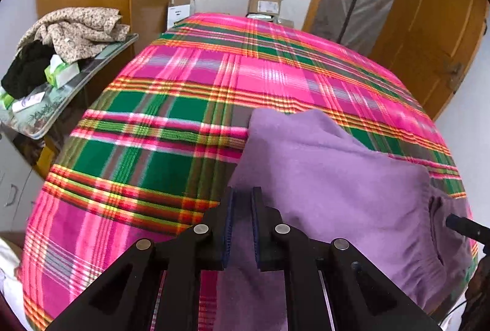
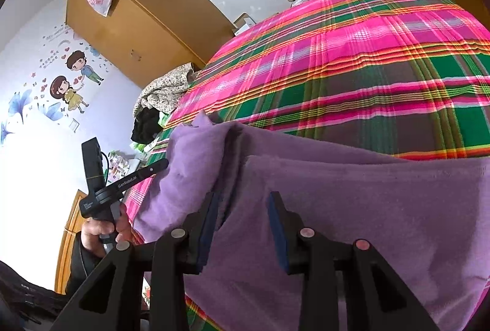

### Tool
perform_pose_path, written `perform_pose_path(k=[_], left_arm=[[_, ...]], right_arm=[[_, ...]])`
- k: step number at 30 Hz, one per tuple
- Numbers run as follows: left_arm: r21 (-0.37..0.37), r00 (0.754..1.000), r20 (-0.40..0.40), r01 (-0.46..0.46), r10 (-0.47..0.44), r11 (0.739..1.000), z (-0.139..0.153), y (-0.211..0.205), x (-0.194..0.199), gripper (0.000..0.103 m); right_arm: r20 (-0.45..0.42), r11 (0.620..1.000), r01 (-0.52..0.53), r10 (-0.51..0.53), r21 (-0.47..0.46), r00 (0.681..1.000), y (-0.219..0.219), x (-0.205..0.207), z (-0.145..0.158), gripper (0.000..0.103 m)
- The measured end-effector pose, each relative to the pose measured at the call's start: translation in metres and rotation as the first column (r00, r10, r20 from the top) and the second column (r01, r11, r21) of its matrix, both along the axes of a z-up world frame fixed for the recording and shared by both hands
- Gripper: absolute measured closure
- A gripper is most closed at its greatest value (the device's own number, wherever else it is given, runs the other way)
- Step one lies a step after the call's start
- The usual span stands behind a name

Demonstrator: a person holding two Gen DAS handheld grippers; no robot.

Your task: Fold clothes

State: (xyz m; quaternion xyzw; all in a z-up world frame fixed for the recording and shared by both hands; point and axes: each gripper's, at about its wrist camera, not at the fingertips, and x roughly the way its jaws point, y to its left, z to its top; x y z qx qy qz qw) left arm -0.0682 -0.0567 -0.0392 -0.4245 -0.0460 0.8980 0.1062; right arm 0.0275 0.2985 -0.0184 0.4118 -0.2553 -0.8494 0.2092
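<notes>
Your purple garment (image 1: pixel 337 177) looked like soft, matt fleece with a fuzzy nap. The plaid blanket (image 1: pixel 171 104) under it was coarser woven cloth. Your left gripper (image 1: pixel 243 202) was matt black plastic with shiny metal pins; the wardrobe (image 2: pixel 144 24) was smooth wood.

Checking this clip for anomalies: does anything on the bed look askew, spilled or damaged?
Nothing spilled or damaged. The purple garment lies half-folded and rumpled on the plaid blanket, one corner bunched up near the left gripper. The heap of clothes on the side table is untidy.
</notes>
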Motion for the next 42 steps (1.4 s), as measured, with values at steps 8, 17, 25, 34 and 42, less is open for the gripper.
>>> perform_pose_path(k=[8, 17, 25, 34, 42], left_arm=[[-0.044, 0.999, -0.049, 0.014, -0.016, 0.999, 0.014, 0.008, 0.029, 0.091], [-0.063, 0.999, -0.029, 0.027, -0.029, 0.998, 0.001, 0.015, 0.05, 0.086], [-0.044, 0.997, -0.072, 0.032, -0.035, 0.999, 0.013, 0.021, 0.069, 0.086], [0.033, 0.976, -0.102, 0.194, -0.19, 0.98, 0.024, 0.063, 0.095, 0.086], [0.068, 0.938, -0.081, 0.342, -0.336, 0.937, 0.016, 0.102, 0.11, 0.086]], right_arm=[[-0.027, 1.0, 0.019, -0.019, 0.012, 0.999, -0.002, 0.011, 0.009, 0.068], [-0.063, 0.995, 0.058, -0.053, 0.082, 0.997, -0.001, 0.025, 0.01, 0.068], [-0.089, 0.987, 0.101, -0.09, 0.127, 0.992, 0.003, 0.038, 0.01, 0.068], [-0.079, 0.985, 0.146, -0.139, 0.095, 0.987, 0.018, 0.045, 0.011, 0.067], [-0.056, 0.985, 0.142, -0.138, 0.097, 0.989, 0.023, 0.046, 0.007, 0.067]])
